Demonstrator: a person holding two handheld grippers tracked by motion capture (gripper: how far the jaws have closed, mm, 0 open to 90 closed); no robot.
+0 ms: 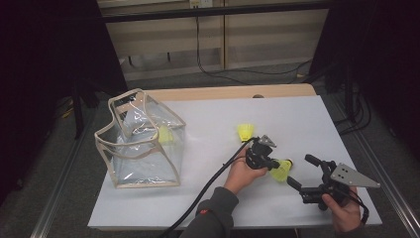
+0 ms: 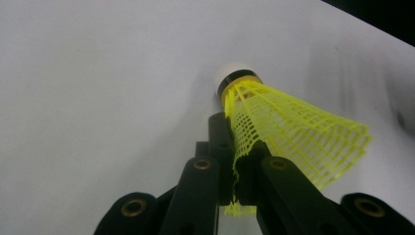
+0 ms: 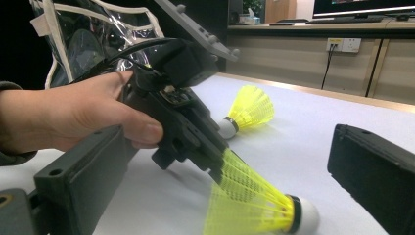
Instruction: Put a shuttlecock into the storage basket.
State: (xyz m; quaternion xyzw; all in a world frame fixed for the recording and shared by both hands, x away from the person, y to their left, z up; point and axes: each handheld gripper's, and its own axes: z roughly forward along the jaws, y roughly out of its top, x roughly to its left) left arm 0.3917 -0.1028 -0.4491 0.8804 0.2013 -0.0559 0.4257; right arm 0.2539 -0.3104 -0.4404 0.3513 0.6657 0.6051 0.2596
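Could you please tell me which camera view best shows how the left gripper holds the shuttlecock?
The left gripper view: the left gripper is shut on the shuttlecock, pinching its yellow skirt edge. The right gripper view shows that hold from the side, blurred. In the high view the grip is small and partly hidden.

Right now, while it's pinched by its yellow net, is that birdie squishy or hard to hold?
The shuttlecock probably flexes: its thin mesh skirt looks creased between the left hand-held gripper jaws. It likely weighs little, being mostly open netting. Set down, it may roll on its round white tip.
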